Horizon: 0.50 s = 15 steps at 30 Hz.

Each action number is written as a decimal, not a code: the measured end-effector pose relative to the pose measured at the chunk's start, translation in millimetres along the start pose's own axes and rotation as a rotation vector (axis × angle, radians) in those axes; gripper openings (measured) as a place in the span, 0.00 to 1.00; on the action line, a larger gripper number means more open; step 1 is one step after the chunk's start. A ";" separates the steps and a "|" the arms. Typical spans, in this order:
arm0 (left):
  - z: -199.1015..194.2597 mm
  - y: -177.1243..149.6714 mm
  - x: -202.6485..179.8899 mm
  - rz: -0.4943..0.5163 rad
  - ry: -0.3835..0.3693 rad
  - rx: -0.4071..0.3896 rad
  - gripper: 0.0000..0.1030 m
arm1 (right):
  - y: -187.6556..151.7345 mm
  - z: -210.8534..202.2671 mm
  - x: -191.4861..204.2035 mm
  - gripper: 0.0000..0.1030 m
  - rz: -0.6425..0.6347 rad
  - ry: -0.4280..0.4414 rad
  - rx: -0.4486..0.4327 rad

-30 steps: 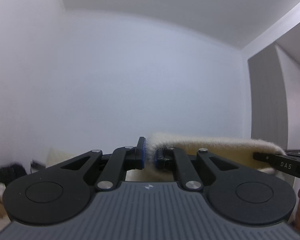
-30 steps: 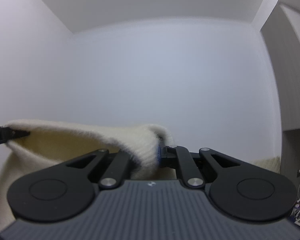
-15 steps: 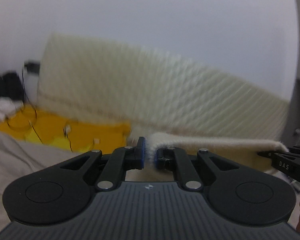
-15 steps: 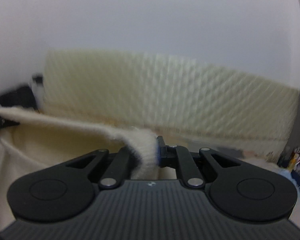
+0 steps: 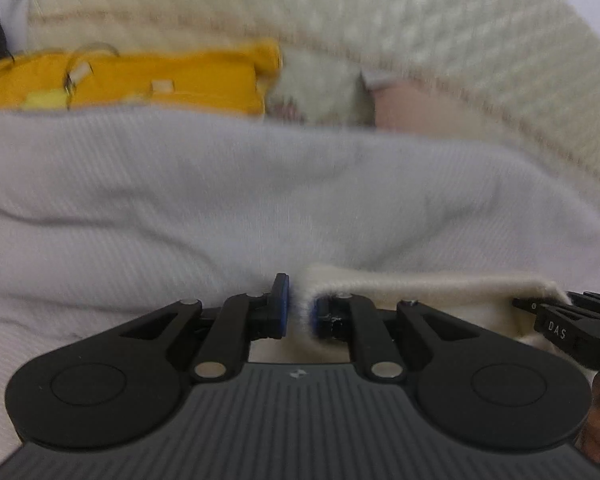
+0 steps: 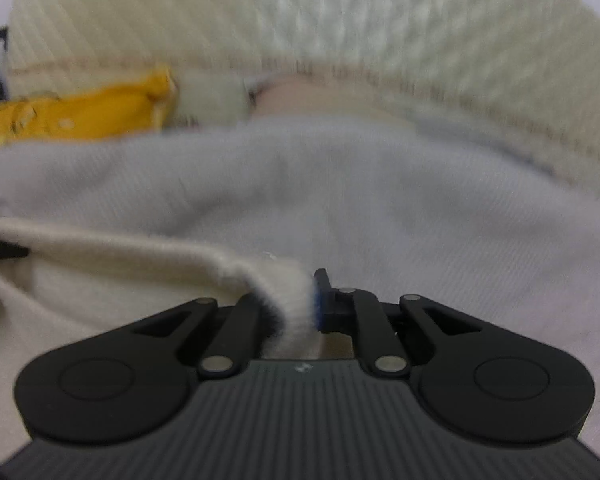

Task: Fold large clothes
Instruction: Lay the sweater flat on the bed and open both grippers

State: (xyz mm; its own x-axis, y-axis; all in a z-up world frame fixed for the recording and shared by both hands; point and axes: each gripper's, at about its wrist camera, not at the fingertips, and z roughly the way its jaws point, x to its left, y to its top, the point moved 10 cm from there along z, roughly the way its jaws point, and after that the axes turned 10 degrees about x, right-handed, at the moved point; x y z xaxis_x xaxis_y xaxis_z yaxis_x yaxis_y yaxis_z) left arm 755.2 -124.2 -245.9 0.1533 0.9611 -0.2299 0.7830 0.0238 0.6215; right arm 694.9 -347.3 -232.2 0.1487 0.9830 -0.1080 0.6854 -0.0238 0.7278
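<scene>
- My left claw (image 5: 299,312) has the fuzzy cream garment (image 5: 420,292) between its blue pads; the jaws have just been easing apart, with the fleece edge sitting in that narrow gap.
- My right claw (image 6: 300,304) is pinched tight on the other corner of the same garment (image 6: 148,256), pile bulging over the left finger.
- The cream edge runs taut from one claw to the other, a soft, thick band; the right claw's black tip (image 5: 560,320) shows at the far end in the left view.
- Underneath, a pale grey ribbed bedsheet (image 6: 420,208), smooth and faintly creased.
- Behind: a quilted cream headboard (image 5: 440,20), diamond-stitched, blurred, and a mustard-yellow cloth (image 5: 140,80) in a heap.
</scene>
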 end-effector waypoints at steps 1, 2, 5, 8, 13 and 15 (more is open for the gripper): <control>1.6 -7.7 -1.3 0.006 0.001 0.021 0.15 | -5.9 7.1 -1.4 0.09 0.019 0.010 0.030; 9.9 -11.4 -0.6 0.009 -0.001 0.038 0.16 | -12.7 14.7 -3.6 0.09 0.039 0.020 0.057; 9.3 -15.6 -1.1 0.003 0.002 0.058 0.20 | -13.2 20.7 -3.7 0.11 0.049 0.041 0.061; -6.5 -15.0 -3.3 -0.008 -0.008 0.078 0.56 | -12.9 10.7 -3.1 0.12 0.057 0.062 0.083; -60.4 -18.0 -21.7 0.016 -0.078 0.106 0.83 | -15.7 -23.8 -2.2 0.55 0.031 0.118 0.093; -93.2 -23.7 -32.6 0.052 -0.090 0.094 0.84 | -20.2 -53.1 0.9 0.65 0.036 0.147 0.067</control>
State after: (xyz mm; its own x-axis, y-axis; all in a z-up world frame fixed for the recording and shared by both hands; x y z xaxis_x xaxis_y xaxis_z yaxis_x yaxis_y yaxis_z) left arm 675.4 -130.4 -183.3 0.2454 0.9316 -0.2682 0.8250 -0.0554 0.5625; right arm 643.3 -336.2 -211.0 0.0714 0.9972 0.0213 0.7286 -0.0668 0.6817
